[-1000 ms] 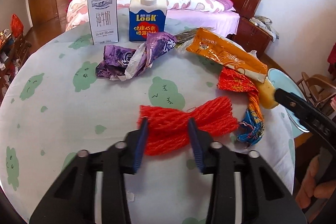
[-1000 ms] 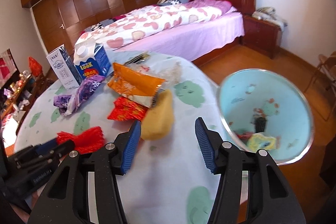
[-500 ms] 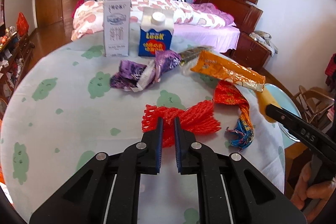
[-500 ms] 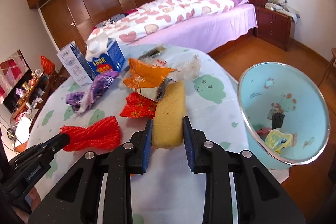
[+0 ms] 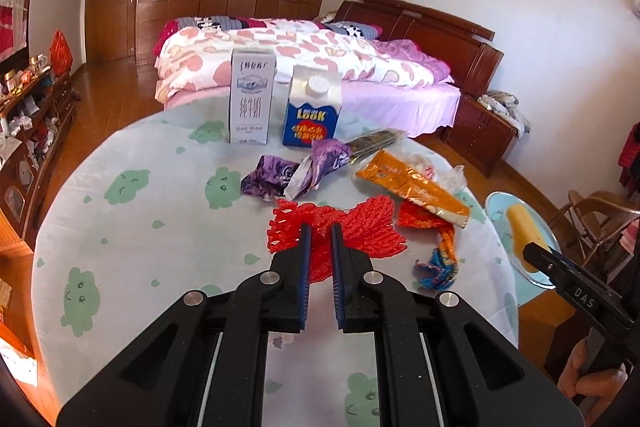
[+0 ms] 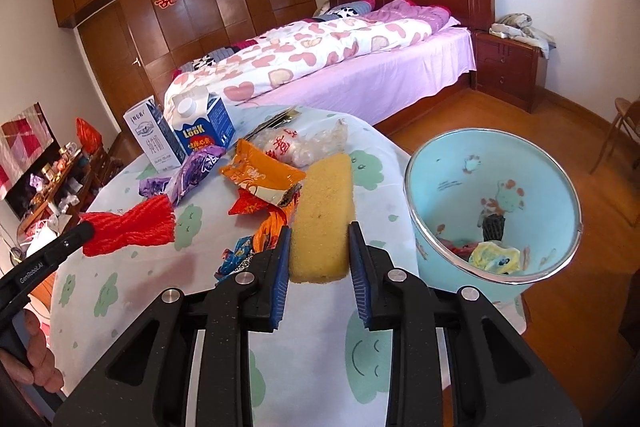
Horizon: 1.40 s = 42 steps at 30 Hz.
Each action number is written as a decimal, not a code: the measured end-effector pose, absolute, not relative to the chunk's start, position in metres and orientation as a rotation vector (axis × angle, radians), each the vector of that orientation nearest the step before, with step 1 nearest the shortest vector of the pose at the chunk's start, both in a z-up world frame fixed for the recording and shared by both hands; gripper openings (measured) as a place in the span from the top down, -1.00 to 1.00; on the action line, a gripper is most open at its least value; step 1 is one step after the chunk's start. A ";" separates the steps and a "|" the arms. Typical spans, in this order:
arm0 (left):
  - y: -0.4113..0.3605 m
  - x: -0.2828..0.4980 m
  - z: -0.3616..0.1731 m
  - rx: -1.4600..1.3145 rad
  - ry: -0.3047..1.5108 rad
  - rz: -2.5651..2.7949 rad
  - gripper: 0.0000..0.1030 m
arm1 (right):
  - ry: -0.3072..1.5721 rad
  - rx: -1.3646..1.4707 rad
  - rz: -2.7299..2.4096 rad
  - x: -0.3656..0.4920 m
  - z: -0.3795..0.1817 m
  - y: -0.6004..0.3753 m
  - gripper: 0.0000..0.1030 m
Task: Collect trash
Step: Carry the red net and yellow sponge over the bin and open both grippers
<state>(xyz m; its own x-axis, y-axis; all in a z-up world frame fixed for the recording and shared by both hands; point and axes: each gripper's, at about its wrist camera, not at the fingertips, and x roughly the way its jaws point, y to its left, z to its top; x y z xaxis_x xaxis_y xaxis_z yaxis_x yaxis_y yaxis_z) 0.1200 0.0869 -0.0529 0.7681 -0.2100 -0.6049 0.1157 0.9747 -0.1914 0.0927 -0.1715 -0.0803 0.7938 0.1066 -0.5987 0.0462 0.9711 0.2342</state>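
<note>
Left tongs (image 5: 320, 227) pinch soft, light red mesh (image 5: 336, 229) at its middle; right tongs (image 6: 319, 231) squeeze squashy yellow sponge (image 6: 322, 215) near its end.

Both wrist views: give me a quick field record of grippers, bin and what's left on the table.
left gripper: shut on red mesh
right gripper: shut on yellow sponge
bin: light blue, beside the table, some trash inside
table: two cartons, purple wrapper, orange wrapper, red wrapper

Gripped red mesh (image 5: 334, 227); pinched yellow sponge (image 6: 322, 223)
</note>
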 end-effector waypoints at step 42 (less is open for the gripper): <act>-0.111 0.127 -0.033 0.042 0.618 -0.423 0.82 | 0.598 0.363 -0.255 0.067 -0.094 -0.331 0.44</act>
<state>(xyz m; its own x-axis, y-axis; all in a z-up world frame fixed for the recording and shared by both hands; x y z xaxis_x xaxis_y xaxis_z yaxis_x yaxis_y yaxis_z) 0.1266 -0.1115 -0.0329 0.7326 -0.3720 -0.5700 0.3968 0.9138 -0.0865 0.0672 -0.3309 -0.0944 0.7983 -0.1283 -0.5884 0.3357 0.9060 0.2580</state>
